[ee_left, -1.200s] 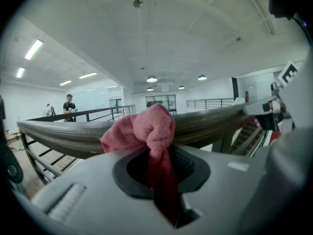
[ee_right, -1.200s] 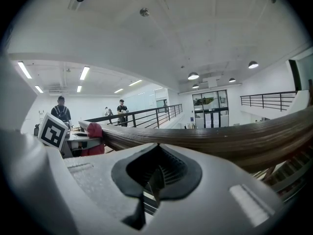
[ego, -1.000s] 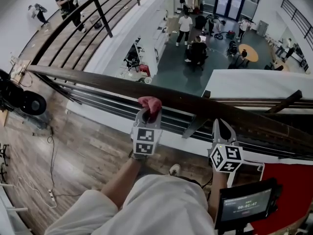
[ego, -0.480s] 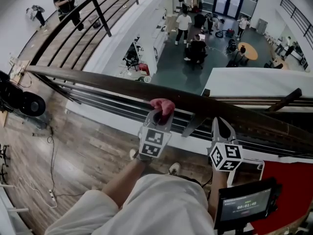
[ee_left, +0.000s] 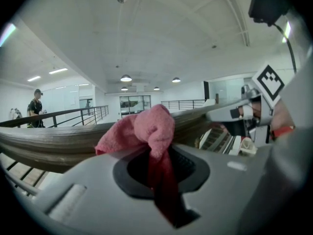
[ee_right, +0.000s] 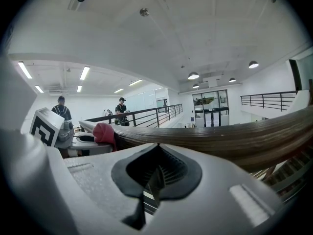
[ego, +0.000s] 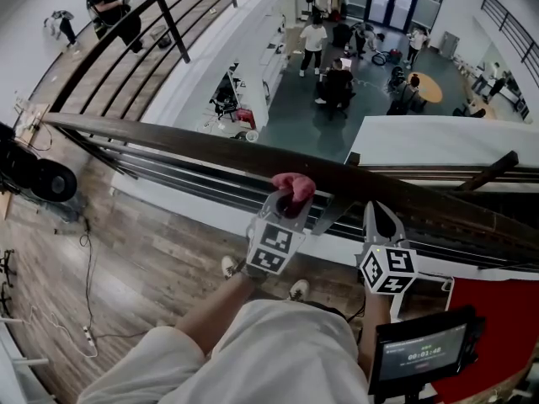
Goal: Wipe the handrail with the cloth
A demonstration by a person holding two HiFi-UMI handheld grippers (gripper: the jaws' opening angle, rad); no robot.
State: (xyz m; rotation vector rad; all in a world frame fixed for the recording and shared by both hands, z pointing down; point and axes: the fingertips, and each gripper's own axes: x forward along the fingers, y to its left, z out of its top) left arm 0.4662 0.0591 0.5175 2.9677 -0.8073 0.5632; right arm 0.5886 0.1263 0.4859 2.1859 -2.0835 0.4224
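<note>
The pink cloth (ego: 293, 183) is pinched in the left gripper's (ego: 289, 200) clenched jaws. Its bunched end bulges past the tips and rests against the wooden handrail (ego: 168, 135). Off to that gripper's right, the right gripper (ego: 381, 219) points at the same rail, its jaws closed on nothing. A slanted bracket (ego: 335, 215) stands between the two grippers, and dark bars (ego: 185, 175) run below the rail.

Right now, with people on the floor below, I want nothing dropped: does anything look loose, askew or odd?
Nothing stands out. The pink cloth is clamped in the left tool and bunched against the wooden handrail, which looks intact. The right tool is shut and empty, near the rail.
</note>
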